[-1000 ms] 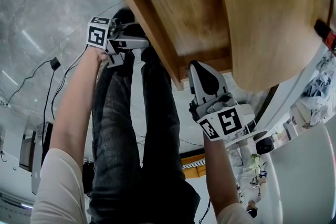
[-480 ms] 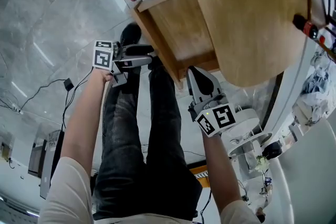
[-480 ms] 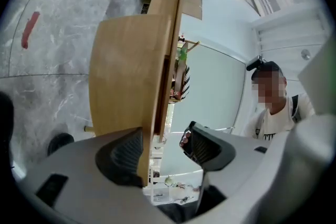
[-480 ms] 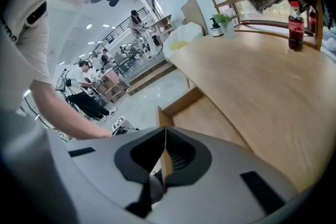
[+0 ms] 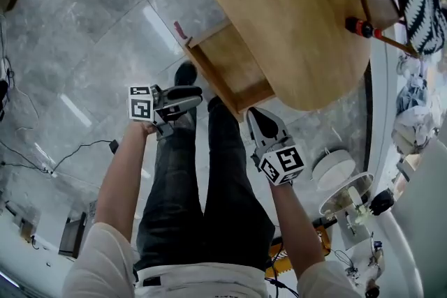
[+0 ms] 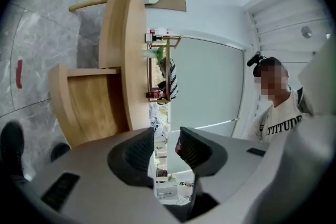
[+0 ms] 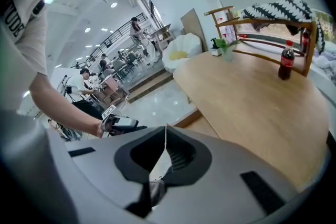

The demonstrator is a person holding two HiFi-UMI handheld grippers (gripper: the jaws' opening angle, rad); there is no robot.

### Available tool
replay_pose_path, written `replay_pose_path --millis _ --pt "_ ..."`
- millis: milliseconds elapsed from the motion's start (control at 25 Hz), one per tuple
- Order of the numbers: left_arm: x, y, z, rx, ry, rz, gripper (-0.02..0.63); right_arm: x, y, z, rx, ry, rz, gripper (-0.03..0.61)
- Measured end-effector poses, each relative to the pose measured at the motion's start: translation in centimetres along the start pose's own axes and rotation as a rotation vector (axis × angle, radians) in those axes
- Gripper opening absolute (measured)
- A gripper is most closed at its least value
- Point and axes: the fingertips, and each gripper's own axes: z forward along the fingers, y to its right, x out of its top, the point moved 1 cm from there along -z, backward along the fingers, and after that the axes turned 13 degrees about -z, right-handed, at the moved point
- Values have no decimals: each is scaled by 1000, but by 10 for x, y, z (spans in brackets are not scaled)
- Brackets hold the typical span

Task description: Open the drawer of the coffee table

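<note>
Open drawer [image 5: 234,68] juts out of the coffee table [image 5: 300,10] close to the person's legs [image 5: 216,178], little room between. Free floor [image 5: 77,45] left of the drawer. Tabletop mostly bare, bottle [image 5: 358,27] at its far edge.

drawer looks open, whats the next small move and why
Probably bring both grippers to rest: the drawer already sticks out of the table, the left gripper, its jaws just closing on nothing, and the shut right gripper hang clear of it.
</note>
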Motion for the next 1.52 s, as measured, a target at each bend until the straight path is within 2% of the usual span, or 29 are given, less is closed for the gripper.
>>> replay_pose_path --millis 400,480,680,800,920,1080,1200,1520 --pt "-26 135 27 11 -107 126 116 58 -27 -72 -92 89 77 20" --pt "-28 157 28 23 -115 154 88 66 -36 -83 -102 98 82 20" --pt "-40 210 23 2 -185 215 83 89 -58 -107 -131 136 58 20" --pt "-40 242 18 17 -189 259 59 110 -66 -127 -158 170 62 20" --pt "-31 275 18 56 -181 274 24 134 -68 -148 -186 192 78 20" --pt "-25 306 23 131 -171 292 20 154 -63 -179 -226 198 88 20" --pt "-19 318 19 207 -178 360 20 162 -66 -190 -263 225 91 20" --pt "-12 355 17 319 -169 537 20 179 -87 -229 -330 291 102 18"
